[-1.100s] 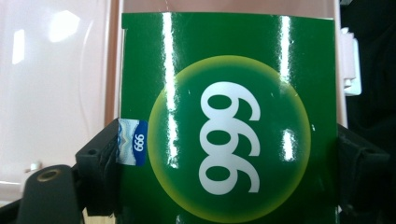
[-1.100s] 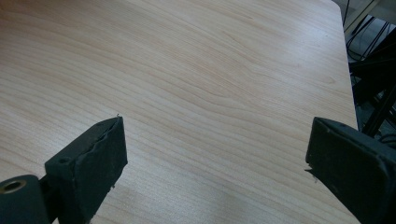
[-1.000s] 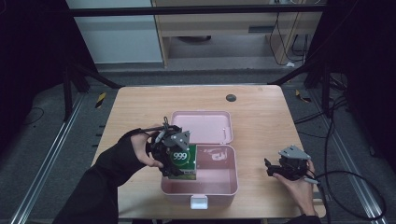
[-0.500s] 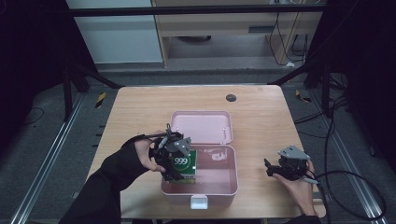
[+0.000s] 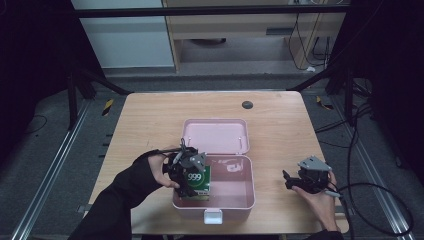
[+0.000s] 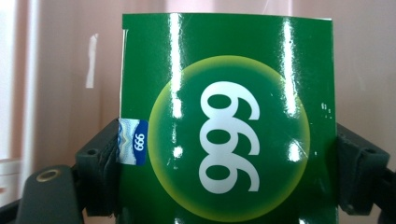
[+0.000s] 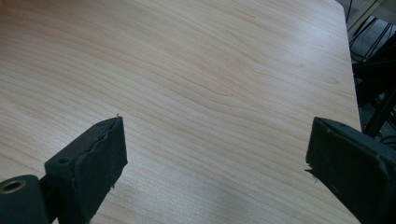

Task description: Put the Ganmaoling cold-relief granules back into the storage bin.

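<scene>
A green carton printed "999" [image 5: 198,183] stands in the left part of an open pink box [image 5: 235,197], whose lid [image 5: 215,136] lies flat behind it. My left gripper [image 5: 186,175] is shut on the carton; in the left gripper view both jaws press the sides of the green carton [image 6: 229,135], with pink box wall behind. My right gripper [image 5: 294,181] rests low over the table to the right of the box, held by a hand. Its jaws stand wide apart, open over bare wood [image 7: 215,84].
A small dark round disc [image 5: 247,104] lies near the table's far edge. The pink box has a white latch [image 5: 213,216] at its front. Cables [image 5: 385,200] trail off the table's right side. A metal frame and cabinets stand beyond the table.
My left gripper has carried the green carton down and slightly right, deeper into the pink box. The right gripper has stayed where it was.
</scene>
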`<state>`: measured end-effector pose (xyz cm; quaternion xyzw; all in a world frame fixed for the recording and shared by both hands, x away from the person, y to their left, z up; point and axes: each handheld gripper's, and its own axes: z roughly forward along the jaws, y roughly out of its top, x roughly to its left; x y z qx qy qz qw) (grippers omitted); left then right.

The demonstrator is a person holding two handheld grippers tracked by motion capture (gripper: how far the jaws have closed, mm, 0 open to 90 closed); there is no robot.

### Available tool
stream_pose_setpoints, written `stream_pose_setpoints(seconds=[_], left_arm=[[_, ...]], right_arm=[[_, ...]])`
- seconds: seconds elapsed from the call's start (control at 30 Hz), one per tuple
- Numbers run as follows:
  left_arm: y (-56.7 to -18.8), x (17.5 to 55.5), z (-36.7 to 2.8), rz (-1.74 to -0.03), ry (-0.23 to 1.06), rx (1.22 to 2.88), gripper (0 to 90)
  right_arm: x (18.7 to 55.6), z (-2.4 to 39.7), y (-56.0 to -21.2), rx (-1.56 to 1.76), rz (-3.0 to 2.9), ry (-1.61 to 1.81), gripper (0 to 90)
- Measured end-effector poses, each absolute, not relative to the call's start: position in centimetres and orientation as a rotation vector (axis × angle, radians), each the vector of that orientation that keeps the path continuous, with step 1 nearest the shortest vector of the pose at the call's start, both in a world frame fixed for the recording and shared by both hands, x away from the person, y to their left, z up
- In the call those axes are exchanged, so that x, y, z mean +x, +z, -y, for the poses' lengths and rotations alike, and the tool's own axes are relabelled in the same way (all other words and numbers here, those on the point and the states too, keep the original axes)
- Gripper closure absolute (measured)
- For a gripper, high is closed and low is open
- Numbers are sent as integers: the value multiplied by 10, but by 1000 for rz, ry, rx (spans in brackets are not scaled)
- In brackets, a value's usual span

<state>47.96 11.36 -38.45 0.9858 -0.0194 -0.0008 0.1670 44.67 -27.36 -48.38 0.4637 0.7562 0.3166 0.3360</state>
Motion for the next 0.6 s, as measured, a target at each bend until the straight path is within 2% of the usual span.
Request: stream_pose_setpoints(seconds=[0.6], left_arm=[[-398,477,-119,46,19,2798,132]], right_arm=[[447,273,-484,1212,-1982,820,42]])
